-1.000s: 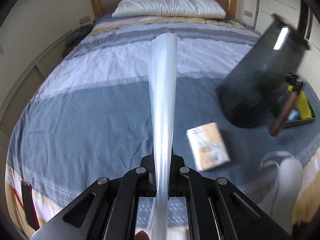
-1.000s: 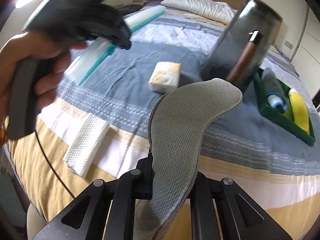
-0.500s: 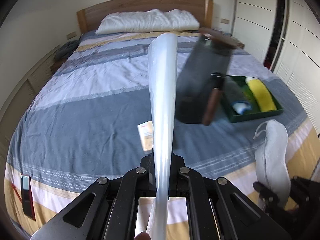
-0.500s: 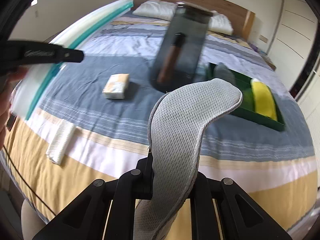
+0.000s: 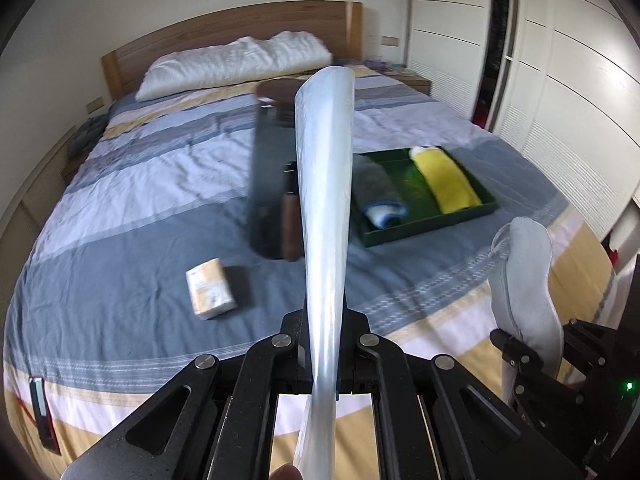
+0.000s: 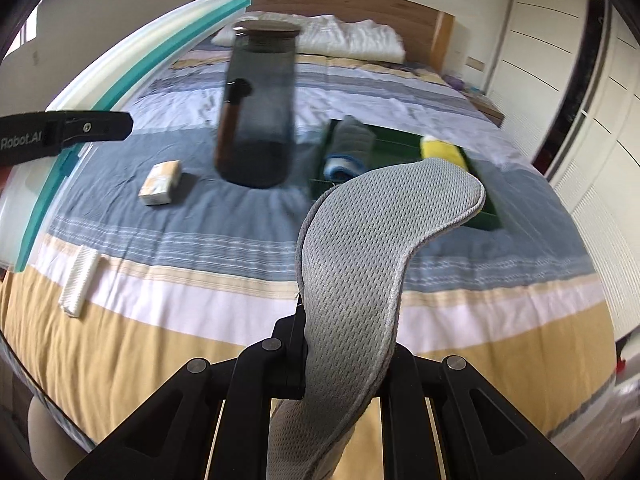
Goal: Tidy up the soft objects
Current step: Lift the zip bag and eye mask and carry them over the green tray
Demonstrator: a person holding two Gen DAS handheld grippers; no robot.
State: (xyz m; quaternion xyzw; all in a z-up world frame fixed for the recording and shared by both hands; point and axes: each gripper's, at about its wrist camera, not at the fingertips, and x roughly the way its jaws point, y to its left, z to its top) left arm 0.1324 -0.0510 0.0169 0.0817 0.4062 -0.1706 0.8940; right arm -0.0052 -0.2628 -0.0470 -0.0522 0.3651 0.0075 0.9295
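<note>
Both wrist cameras look down along their grippers from off the foot of the bed (image 5: 120,248), facing the headboard (image 6: 360,4); the left view stands left of the right; both share the dark jar (image 5: 268,184) mid-bed and the green tray (image 6: 486,216) beside it.

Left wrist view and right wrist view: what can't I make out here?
- Jug, left wrist view: partly hidden behind the plastic bag; blurred.
- Green tray, right wrist view: near side covered by the grey insole.
- Tissue pack: print too blurred to read.
- Bag's lower end: cut off by the frame edge.
</note>
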